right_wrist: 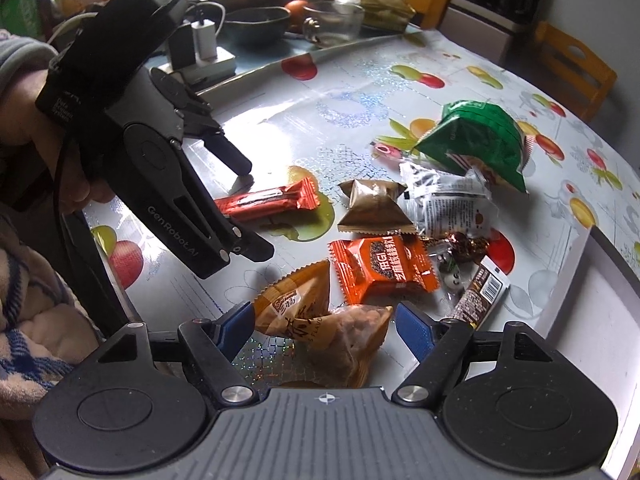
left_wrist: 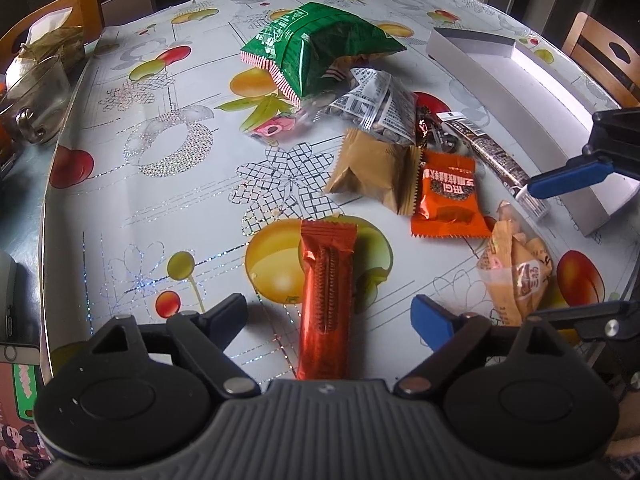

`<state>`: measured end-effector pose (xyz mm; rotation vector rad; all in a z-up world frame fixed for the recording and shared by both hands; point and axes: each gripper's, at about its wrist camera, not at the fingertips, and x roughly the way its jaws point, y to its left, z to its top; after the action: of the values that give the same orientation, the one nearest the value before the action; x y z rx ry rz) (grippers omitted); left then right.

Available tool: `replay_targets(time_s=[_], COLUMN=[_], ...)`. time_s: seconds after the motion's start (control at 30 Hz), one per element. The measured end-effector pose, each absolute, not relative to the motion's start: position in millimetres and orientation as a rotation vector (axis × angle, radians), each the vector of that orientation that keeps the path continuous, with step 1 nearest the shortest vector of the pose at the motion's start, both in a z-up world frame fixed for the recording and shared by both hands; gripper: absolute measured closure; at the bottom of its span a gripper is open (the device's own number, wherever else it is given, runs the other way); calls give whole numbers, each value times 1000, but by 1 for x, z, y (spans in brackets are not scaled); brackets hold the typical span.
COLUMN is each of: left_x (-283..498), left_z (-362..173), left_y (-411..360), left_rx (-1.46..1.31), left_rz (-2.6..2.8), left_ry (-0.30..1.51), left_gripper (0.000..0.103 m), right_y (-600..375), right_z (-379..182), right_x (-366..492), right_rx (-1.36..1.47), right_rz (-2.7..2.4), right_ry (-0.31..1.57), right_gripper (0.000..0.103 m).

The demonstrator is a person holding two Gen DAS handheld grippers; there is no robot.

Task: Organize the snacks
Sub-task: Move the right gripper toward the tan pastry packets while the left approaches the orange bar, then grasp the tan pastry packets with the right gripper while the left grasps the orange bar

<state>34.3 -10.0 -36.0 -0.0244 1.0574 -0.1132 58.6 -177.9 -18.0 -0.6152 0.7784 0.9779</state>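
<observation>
A pile of snacks lies on the fruit-print tablecloth (left_wrist: 160,184). My left gripper (left_wrist: 328,316) is open, with the long red biscuit bar (left_wrist: 326,300) lying between its fingers; it also shows in the right wrist view (right_wrist: 268,200). My right gripper (right_wrist: 326,330) is open, straddling a yellow-tan snack pouch (right_wrist: 320,320), which also shows in the left wrist view (left_wrist: 516,272). Beyond lie an orange packet (left_wrist: 448,196), a gold-brown packet (left_wrist: 372,168), a green bag (left_wrist: 316,52) and a dark stick pack (left_wrist: 492,152).
A long white open box (left_wrist: 536,92) lies at the table's right side. A glass bowl (left_wrist: 36,92) and clutter sit off the table's left edge. Wooden chairs (left_wrist: 604,56) stand around the table. A charger and dark bowl (right_wrist: 256,24) are on the side counter.
</observation>
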Motion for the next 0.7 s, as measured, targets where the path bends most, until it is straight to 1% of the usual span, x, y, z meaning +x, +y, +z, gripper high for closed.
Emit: replay_targets(time_s=[0.27, 0.53, 0.7], left_x=[35, 32, 32], left_z=[-38, -39, -40], left_y=[-11, -15, -15], left_rx=[-12, 19, 20], left_rz=[-111, -120, -120], left_ry=[1058, 1047, 1046], left_gripper=[12, 12, 12], right_y=[-172, -165, -164], right_z=[-20, -22, -22], right_x=[59, 59, 58], right_rx=[-650, -670, -666], right_rz=[1008, 1053, 1065], right_ry=[768, 765, 766], right_gripper=[27, 31, 32])
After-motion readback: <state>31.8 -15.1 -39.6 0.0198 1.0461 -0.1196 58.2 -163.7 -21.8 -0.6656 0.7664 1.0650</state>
